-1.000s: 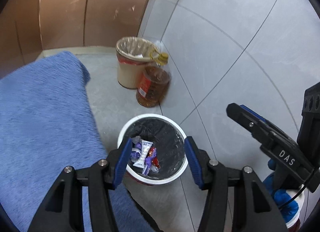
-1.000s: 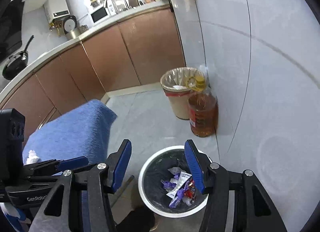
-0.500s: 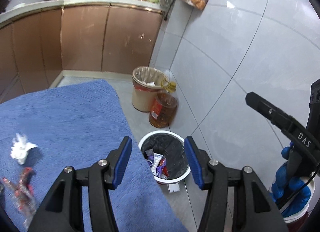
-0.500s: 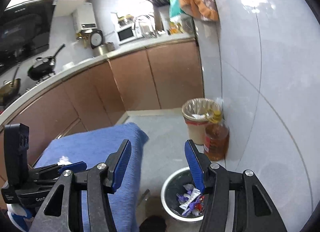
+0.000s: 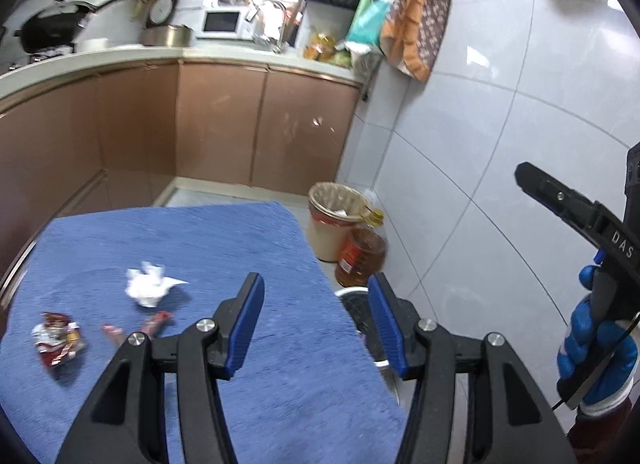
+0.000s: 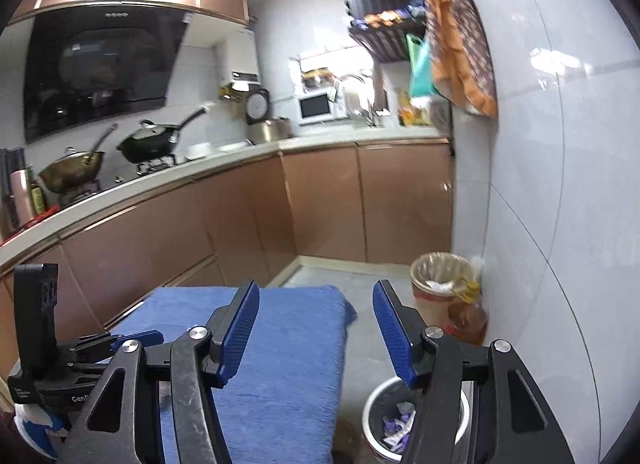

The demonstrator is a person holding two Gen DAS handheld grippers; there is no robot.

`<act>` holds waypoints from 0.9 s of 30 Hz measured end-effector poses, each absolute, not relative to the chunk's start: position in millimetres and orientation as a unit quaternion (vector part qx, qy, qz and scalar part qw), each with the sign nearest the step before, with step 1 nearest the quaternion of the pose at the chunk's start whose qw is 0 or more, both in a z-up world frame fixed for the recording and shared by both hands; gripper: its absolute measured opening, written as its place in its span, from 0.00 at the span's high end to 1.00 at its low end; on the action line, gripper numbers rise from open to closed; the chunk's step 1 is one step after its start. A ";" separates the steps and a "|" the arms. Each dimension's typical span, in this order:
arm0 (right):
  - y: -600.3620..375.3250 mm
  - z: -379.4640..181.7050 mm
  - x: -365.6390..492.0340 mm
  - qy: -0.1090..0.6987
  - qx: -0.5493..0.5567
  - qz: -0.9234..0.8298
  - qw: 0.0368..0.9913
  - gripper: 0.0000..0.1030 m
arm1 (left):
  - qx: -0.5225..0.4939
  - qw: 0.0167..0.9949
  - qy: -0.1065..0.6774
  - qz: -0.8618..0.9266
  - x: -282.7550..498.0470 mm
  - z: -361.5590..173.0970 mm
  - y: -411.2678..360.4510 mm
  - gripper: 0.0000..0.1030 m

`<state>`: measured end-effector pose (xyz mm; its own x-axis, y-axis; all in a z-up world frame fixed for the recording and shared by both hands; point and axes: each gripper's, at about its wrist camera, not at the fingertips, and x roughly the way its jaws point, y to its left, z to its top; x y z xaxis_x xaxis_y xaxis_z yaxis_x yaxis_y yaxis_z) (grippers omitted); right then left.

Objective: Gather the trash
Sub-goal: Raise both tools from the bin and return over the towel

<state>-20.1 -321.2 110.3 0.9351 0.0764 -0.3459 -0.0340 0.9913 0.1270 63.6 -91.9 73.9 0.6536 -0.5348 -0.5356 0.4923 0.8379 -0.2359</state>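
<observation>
Trash is partly collected: wrappers sit in the small bin point(image 6: 414, 422) on the floor, but a crumpled tissue point(image 5: 147, 285) and red wrappers point(image 5: 58, 338) remain on the blue cloth point(image 5: 240, 264). Left gripper point(image 5: 316, 322) and right gripper point(image 6: 316, 328) both gape wide, empty.

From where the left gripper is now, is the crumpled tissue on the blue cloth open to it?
Probably yes. The left gripper is open and empty above the blue cloth, and the crumpled tissue lies bare ahead to its left, with nothing over it. The red wrappers sit apart from it.
</observation>
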 end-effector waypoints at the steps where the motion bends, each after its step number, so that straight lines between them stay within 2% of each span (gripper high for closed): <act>1: -316.2 114.4 -23.4 0.172 0.056 0.034 0.983 0.45 | -0.038 0.911 0.302 -0.277 59.4 77.2 -83.3 0.49; 7: -292.5 127.4 -31.2 0.159 0.045 0.070 0.984 0.44 | -0.046 0.930 0.281 -0.233 38.4 86.0 -23.7 0.49; 15: -265.7 114.8 -17.2 0.181 0.040 0.123 0.975 0.44 | -0.051 0.941 0.288 -0.172 33.2 70.1 42.1 0.49; 27: -229.8 65.3 28.6 0.255 0.039 0.195 0.946 0.45 | -0.042 0.922 0.344 -0.173 38.7 -5.3 75.3 0.49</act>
<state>28.6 -229.8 65.3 0.7942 0.3895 -0.4665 -0.3493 0.9207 0.1741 38.7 75.3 -5.3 0.7030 -0.3478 -0.6204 0.2907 0.9366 -0.1958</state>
